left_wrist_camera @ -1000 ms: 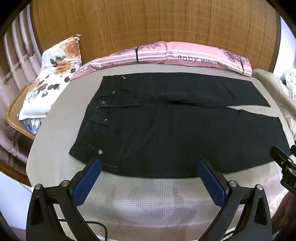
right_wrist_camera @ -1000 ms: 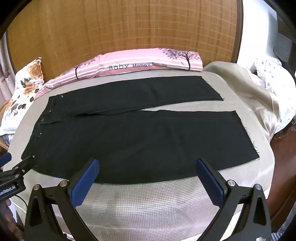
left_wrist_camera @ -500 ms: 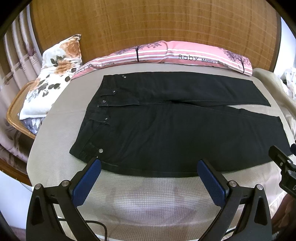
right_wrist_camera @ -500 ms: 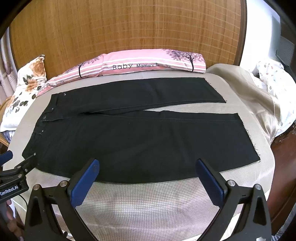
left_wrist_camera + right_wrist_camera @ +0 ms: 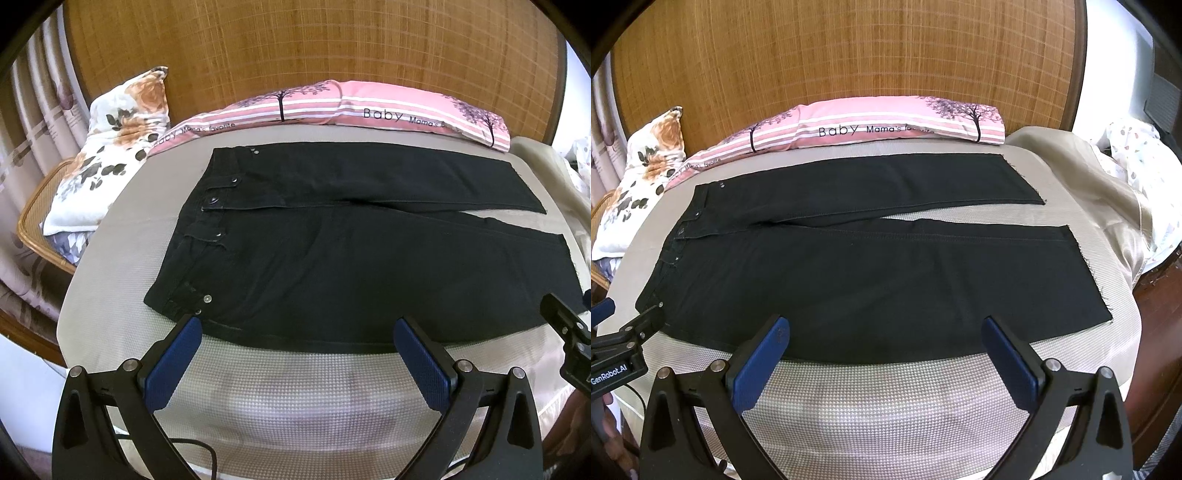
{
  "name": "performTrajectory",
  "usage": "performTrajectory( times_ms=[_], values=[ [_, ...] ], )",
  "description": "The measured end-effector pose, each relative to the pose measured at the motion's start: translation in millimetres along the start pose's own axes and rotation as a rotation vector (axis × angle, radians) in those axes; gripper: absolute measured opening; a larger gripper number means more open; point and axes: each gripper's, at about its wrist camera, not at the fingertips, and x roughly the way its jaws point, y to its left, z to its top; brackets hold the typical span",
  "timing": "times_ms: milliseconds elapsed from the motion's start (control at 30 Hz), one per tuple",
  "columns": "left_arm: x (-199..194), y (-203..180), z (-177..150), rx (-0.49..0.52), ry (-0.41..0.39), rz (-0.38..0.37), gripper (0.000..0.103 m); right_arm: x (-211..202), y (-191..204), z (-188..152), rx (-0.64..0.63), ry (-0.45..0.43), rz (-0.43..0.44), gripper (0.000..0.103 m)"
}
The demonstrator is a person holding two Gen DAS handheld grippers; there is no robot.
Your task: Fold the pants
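Both grippers edge back from the bed over the past second, and the pants (image 5: 849,273) now sit a little higher and smaller in each wrist view than before. In the right wrist view more of the mat (image 5: 886,402) shows between the right gripper (image 5: 884,332) and the near trouser edge, and the pink pillow (image 5: 871,123) drops lower against the headboard. In the left wrist view the left gripper (image 5: 297,334) shifts slightly, so the waistband corner now lies just beyond its left fingertip, with the jaws as wide apart as before.
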Motion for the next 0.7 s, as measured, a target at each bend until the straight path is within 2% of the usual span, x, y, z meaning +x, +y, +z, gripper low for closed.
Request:
performTrajectory(
  times_ms=[700],
  values=[
    [5.6, 5.8, -4.6, -0.015, 0.012, 0.014, 0.103, 4.9, 6.9, -2.5, -0.010, 0.011, 0.007, 0.103]
  ],
)
